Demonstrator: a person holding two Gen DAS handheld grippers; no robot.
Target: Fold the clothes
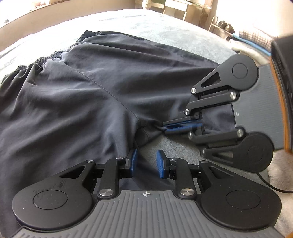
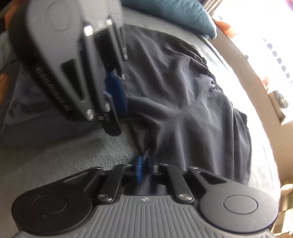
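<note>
- Dark shorts [image 1: 77, 95] lie flat on grey blanket [image 1: 155, 22], waistband pointing away, legs toward grippers.
- Right gripper [image 2: 143, 167] pinches shorts' hem.
- Left gripper [image 1: 146, 162] narrowly parted, holding nothing.

A pale grey-blue fleece blanket [image 1: 146, 23] is covering the bed. Strong daylight is pouring in from the upper right, washing out that corner. A wooden shelf unit [image 1: 175, 9] is standing beyond the bed, and a teal pillow [image 2: 175, 12] is lying at its edge.
</note>
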